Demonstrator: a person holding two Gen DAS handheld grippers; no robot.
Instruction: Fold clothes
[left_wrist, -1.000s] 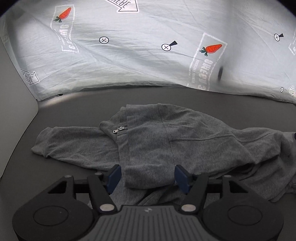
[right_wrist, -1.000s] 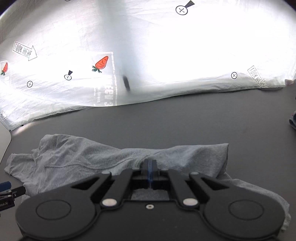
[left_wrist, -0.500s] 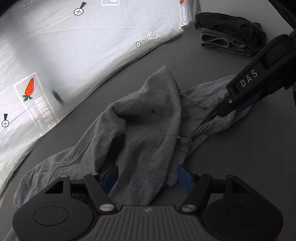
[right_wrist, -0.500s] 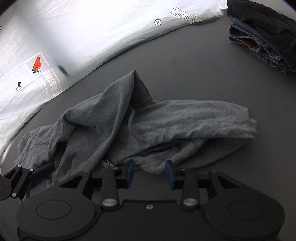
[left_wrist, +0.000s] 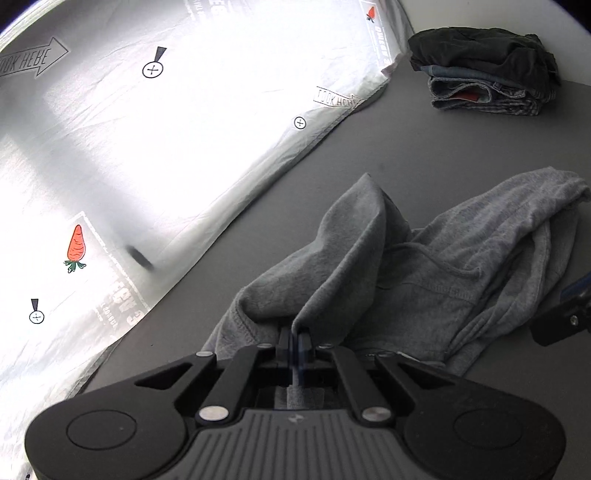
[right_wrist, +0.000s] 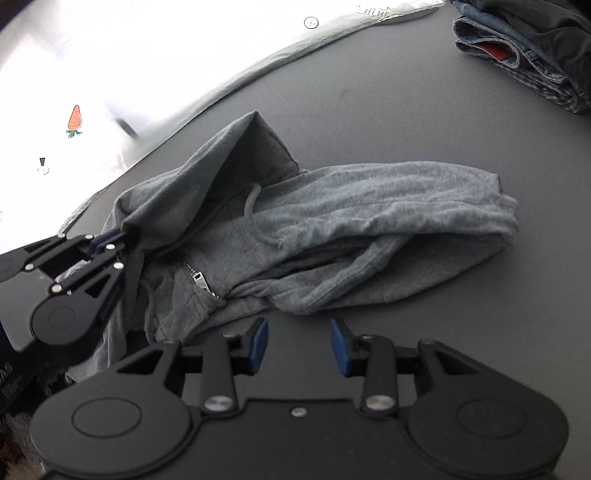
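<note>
A grey zip hoodie (right_wrist: 332, 229) lies crumpled on the dark grey table (right_wrist: 369, 92), hood peaked toward the back, zipper pull and drawcord showing. In the left wrist view my left gripper (left_wrist: 294, 341) is shut on a fold of the hoodie (left_wrist: 369, 280), the cloth pinched between its blue pads. The same left gripper (right_wrist: 110, 240) shows in the right wrist view at the garment's left edge. My right gripper (right_wrist: 299, 343) stands open just in front of the hoodie's near edge, with bare table between its blue pads (right_wrist: 258, 339). Its tip (left_wrist: 569, 321) shows at the right edge of the left wrist view.
A stack of folded dark and denim clothes (left_wrist: 484, 74) sits at the far right of the table, also seen as the clothes stack (right_wrist: 535, 48). A white printed sheet with carrots and arrows (left_wrist: 147, 147) covers the back left. A dark object (right_wrist: 11, 380) sits at the lower left.
The left gripper swung right along the hoodie and shut on a fold. The right gripper let go of the cloth, opened, and now sits in front of the garment.
</note>
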